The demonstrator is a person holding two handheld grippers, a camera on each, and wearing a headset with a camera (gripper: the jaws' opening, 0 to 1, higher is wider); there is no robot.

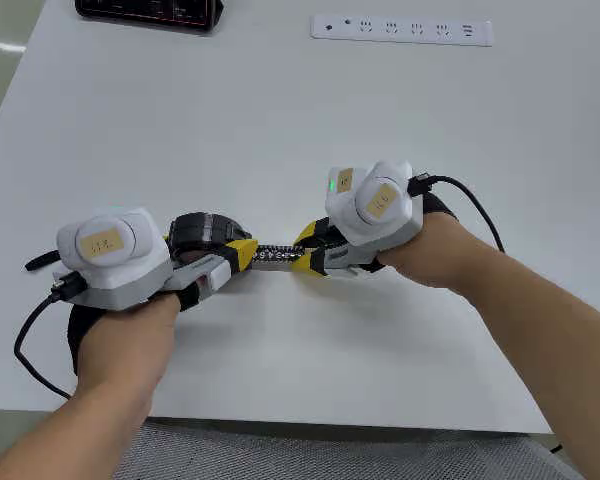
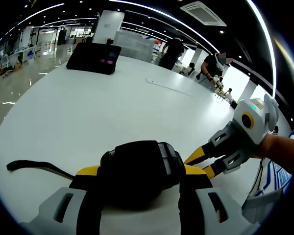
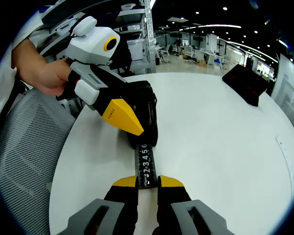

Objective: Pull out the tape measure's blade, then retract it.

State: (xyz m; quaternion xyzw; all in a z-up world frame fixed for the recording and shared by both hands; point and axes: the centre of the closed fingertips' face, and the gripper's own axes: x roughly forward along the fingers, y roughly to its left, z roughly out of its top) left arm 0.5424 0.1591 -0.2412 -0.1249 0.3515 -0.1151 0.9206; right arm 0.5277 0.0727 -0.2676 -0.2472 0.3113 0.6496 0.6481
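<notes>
A black tape measure case (image 1: 202, 235) (image 2: 136, 169) (image 3: 142, 112) rests on the white table, and my left gripper (image 1: 235, 255) (image 2: 139, 171) is shut on it with its yellow-tipped jaws on either side. A short length of black blade (image 1: 272, 254) (image 3: 145, 164) with white numbers runs out of the case to the right. My right gripper (image 1: 305, 250) (image 3: 148, 182) is shut on the blade's end, a few centimetres from the case. It also shows at the right of the left gripper view (image 2: 206, 161).
A white power strip (image 1: 401, 29) lies at the table's far edge and a black device (image 1: 150, 11) (image 3: 246, 83) at the far left. Cables trail from both grippers. The table's near edge (image 1: 330, 425) is close to my hands, with a mesh chair (image 3: 24, 161) below.
</notes>
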